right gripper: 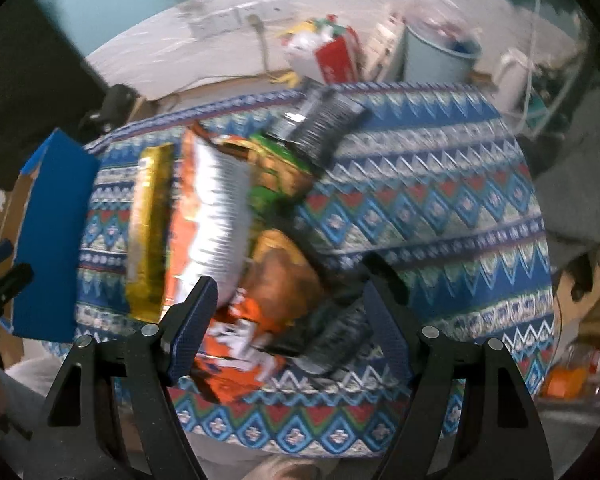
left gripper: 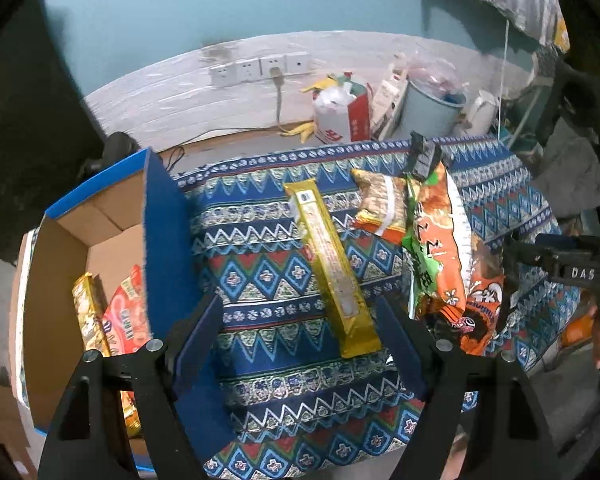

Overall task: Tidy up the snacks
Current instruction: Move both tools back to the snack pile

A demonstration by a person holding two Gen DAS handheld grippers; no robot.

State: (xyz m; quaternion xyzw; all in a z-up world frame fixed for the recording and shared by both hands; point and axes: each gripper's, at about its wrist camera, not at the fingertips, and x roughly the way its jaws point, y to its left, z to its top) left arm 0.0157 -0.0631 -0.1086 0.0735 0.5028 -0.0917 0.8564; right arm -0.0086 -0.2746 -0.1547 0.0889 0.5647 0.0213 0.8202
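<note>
On the patterned cloth (left gripper: 260, 280) a gold bar (left gripper: 332, 264) lies pointing away; its print is unreadable. Left gripper (left gripper: 300, 328) and right gripper (right gripper: 288, 312) both spread wide, empty.

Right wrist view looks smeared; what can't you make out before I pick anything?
- Snack pile, right wrist: motion blur hides labels and edges.
- Cardboard box contents, left wrist: blue flap and left gripper cover them.
- Orange packet, left wrist: partly under green-orange bag.
</note>
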